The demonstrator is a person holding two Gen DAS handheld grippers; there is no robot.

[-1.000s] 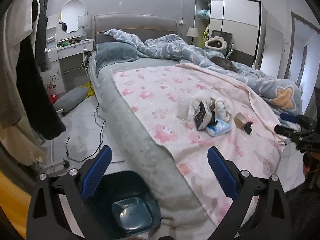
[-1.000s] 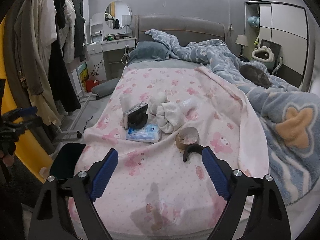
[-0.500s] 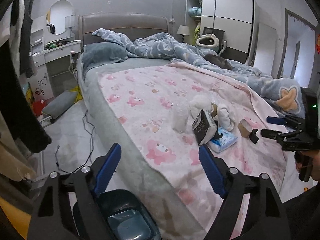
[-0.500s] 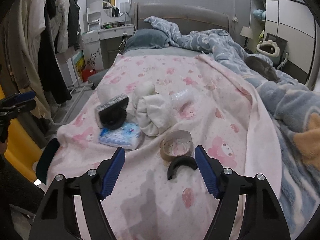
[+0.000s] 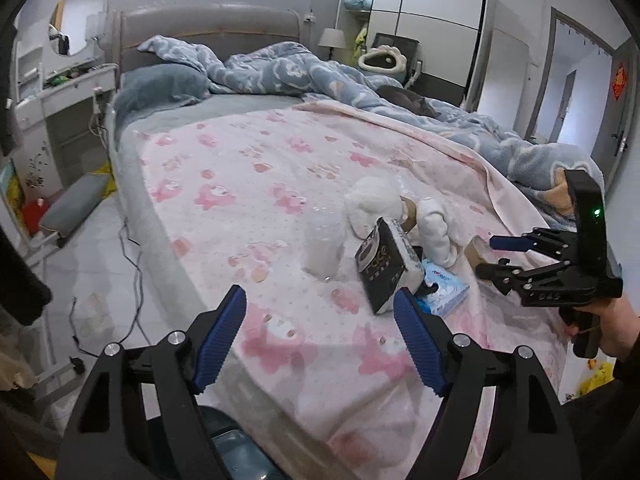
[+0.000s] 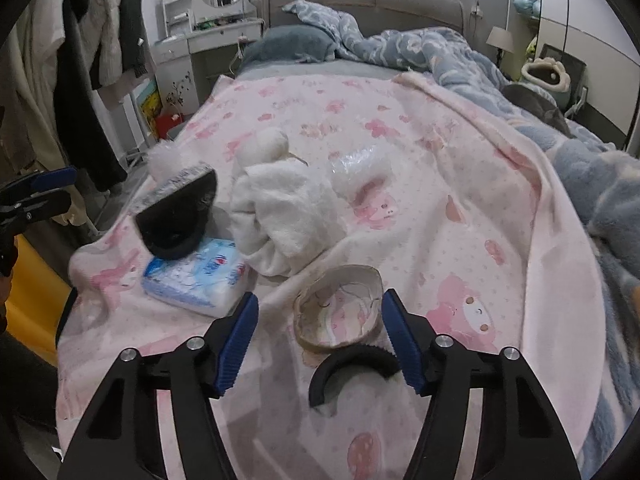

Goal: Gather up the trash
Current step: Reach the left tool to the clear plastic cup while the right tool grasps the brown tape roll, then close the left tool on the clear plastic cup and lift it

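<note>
Above the pink bear-printed blanket [image 6: 460, 216], the right gripper [image 6: 320, 332] is seen with jaws apart, just narrowed, nothing pinched; the flattened brown tape roll [image 6: 338, 312] and black curved plastic piece [image 6: 352, 368] lie between its tips. The left gripper [image 5: 320, 344] is likewise spread, just narrowed, empty. Beyond lie a blue-white tissue pack [image 6: 196, 276], black-wrapped paper package [image 5: 386, 264], white fluffy toy [image 6: 280, 208] and crumpled clear plastic [image 6: 360, 168].
</note>
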